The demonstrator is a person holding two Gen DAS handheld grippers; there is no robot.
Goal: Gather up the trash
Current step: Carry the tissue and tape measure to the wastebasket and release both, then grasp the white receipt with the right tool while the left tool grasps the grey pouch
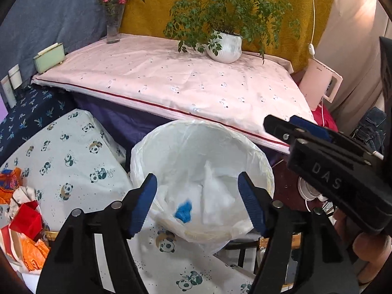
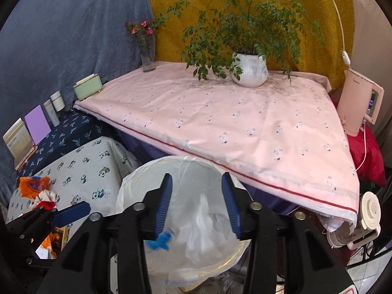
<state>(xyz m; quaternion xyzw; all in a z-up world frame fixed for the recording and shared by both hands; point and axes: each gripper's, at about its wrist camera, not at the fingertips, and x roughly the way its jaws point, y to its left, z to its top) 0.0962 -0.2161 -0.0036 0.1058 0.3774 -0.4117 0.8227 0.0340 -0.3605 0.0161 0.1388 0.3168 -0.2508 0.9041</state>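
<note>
A round bin (image 1: 137, 152) (image 2: 133, 175) lined with a white plastic bag stands below both grippers. Inside it lie a small blue scrap (image 1: 183, 212) (image 2: 159, 241), blurred in the right wrist view, and crumpled white plastic (image 1: 215, 191) (image 2: 205, 223). My left gripper (image 1: 197, 175) is open above the bin's mouth with nothing between its fingers. My right gripper (image 2: 197, 176) (image 1: 286, 123) is open beside it over the bin, also holding nothing. Left of the bin, orange wrappers (image 1: 9, 181) (image 2: 34, 183) and a red box (image 1: 27, 220) lie on a panda-print cloth (image 1: 73, 161).
Behind the bin is a table under a pink cloth (image 1: 171, 80) with a potted plant (image 1: 225, 46), a flower vase (image 1: 113, 24) and a green box (image 1: 49, 57). A pink kettle (image 2: 360, 103) stands at the right. A hand (image 1: 372, 247) holds the right gripper.
</note>
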